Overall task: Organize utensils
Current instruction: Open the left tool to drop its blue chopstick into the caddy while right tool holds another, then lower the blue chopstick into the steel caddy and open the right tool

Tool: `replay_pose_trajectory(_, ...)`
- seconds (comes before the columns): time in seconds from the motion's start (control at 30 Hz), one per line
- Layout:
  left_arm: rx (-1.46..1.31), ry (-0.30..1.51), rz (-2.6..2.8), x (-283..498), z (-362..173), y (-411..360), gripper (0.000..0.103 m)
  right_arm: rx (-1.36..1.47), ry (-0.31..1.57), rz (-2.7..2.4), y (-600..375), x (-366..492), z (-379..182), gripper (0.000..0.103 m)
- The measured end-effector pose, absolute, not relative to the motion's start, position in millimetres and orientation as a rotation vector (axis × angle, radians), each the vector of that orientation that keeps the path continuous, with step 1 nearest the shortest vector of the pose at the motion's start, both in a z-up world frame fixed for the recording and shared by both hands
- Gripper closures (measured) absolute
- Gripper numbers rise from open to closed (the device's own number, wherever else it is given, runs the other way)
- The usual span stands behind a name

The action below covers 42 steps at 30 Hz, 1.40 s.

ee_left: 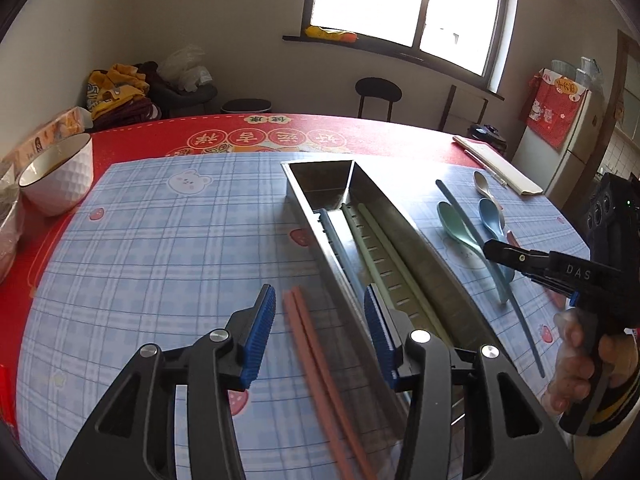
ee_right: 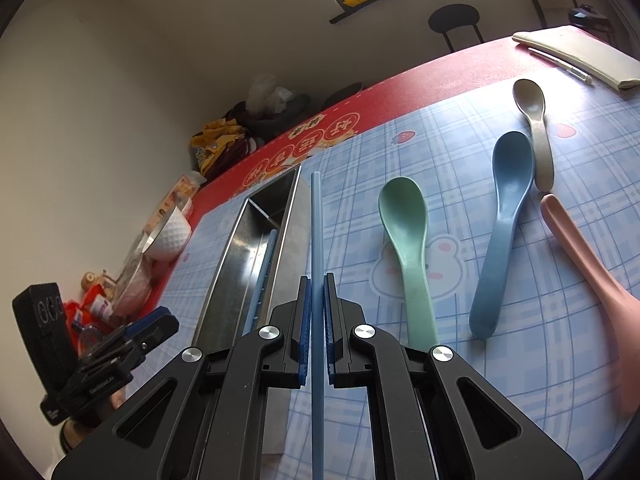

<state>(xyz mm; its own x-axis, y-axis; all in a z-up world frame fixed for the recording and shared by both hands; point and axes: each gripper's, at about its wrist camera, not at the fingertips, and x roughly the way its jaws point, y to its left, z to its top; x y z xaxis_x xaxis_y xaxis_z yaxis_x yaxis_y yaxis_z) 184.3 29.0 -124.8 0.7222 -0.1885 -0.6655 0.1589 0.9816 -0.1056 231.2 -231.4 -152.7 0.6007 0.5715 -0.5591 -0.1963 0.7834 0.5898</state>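
A long steel tray [ee_left: 404, 248] lies on the checked mat and holds one blue chopstick [ee_left: 336, 240] and a pale green pair [ee_left: 380, 256]. My left gripper [ee_left: 320, 332] is open just above a pink pair of chopsticks [ee_left: 316, 368] lying left of the tray. My right gripper [ee_right: 317, 312] is shut on a blue chopstick [ee_right: 316, 232] lying on the mat right of the tray [ee_right: 236, 256]. Green [ee_right: 404, 224], blue [ee_right: 504, 208], beige [ee_right: 534, 120] and pink [ee_right: 588, 256] spoons lie further right.
A white bowl [ee_left: 56, 176] stands at the mat's left edge among packets and clutter. A folded cream cloth with a pen [ee_left: 500, 168] lies at the far right. The table is covered in red cloth [ee_left: 160, 132].
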Motion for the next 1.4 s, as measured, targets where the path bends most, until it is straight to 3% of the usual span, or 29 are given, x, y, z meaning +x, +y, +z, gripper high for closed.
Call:
replay_pose_trajectory(0.17, -0.054, 0.704, -0.152, 172.3, -131.7, 54.1, 0.043, 0.527, 0.827, 0.442, -229.8, 233.8, -153.3, 0.097)
replay_pose_trajectory(0.4, -0.065, 0.657, -0.113, 166.5, -138.9, 69.4, 0.041, 0.522, 0.833, 0.410, -220.9, 235.5, -137.9, 0.097)
replay_pose_trajectory(0.53, -0.105, 0.646, -0.120, 165.1, -138.9, 76.8, 0.034, 0.506, 0.813, 0.402, -207.6, 237.9, -119.1, 0.097)
replay_pose_trajectory(0.8, -0.272, 0.653, -0.138, 165.8, -143.8, 104.9, 0.034, 0.466, 0.868, 0.398, -156.1, 257.1, -111.7, 0.097)
replay_pose_trajectory(1.4, -0.264, 0.623, -0.156, 160.3, -139.9, 102.2, 0.034, 0.381, 1.048, 0.318, -112.4, 266.4, -147.7, 0.097)
